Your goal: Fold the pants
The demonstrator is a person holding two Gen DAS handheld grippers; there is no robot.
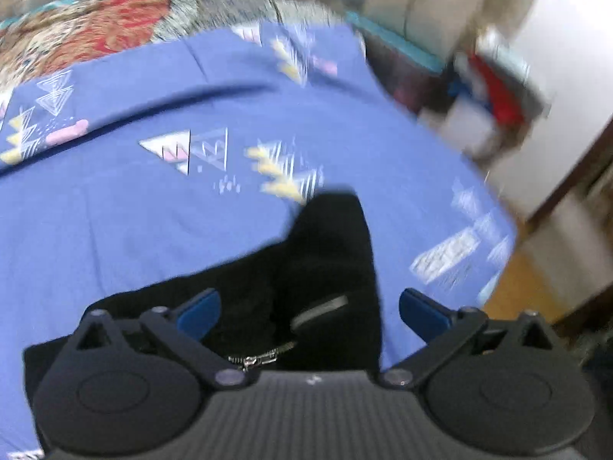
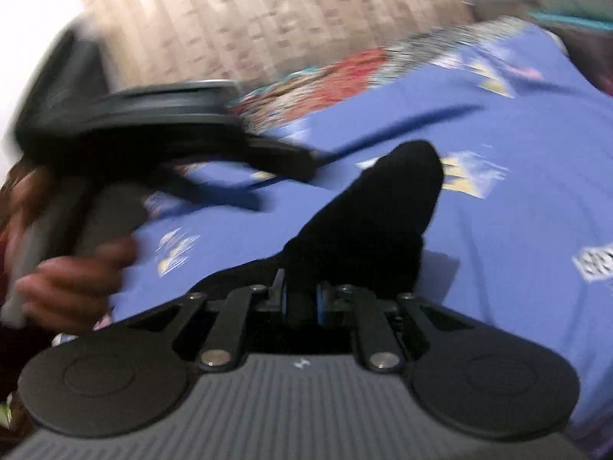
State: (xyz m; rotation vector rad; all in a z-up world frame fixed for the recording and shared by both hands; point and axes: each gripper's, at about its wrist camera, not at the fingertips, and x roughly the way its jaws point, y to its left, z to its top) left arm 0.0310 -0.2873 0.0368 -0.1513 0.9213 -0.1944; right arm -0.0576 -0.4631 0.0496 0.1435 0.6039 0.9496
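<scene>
Black pants lie on a blue patterned bedsheet, with a metal zipper showing near the left gripper's base. My left gripper is open, its blue fingertips spread just above the pants. In the right wrist view the pants stretch away from my right gripper, which is shut on the black fabric. The left gripper and the hand holding it appear blurred at the left of that view.
A colourful quilt lies at the far edge of the bed. A pile of clothes and boxes stands beyond the bed's right edge, above a wooden floor. A brick-pattern wall is behind.
</scene>
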